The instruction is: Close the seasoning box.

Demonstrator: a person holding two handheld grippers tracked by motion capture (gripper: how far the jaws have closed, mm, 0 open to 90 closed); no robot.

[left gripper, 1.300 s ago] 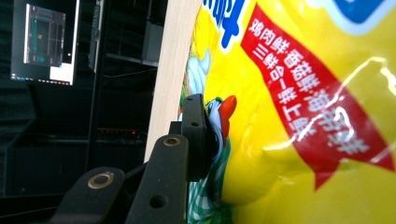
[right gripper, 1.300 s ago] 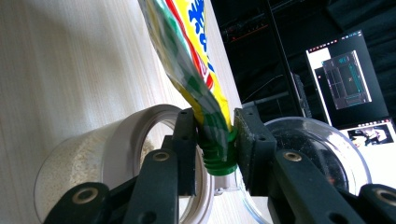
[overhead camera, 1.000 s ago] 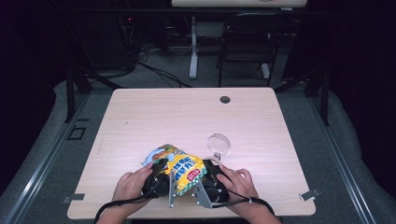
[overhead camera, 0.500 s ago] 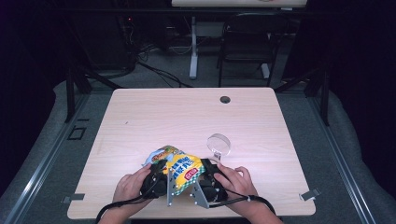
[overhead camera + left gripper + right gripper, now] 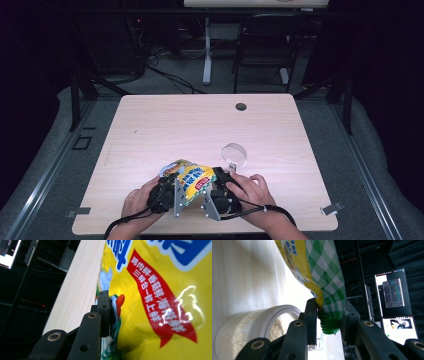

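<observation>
step: pouring from pouch (image 5: 192,180) into jar (image 5: 234,154) (judged) | left tongs (image 5: 167,192) closing on pouch | right tongs (image 5: 328,315) gripped spout (image 5: 329,326) | next: tilt spout over jar

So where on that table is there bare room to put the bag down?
Most of the table is bare: the whole left side and the far half up to the small round hole. It is crowded at the near edge, where both grippers hold the yellow bag, with the clear jar just beyond.
</observation>
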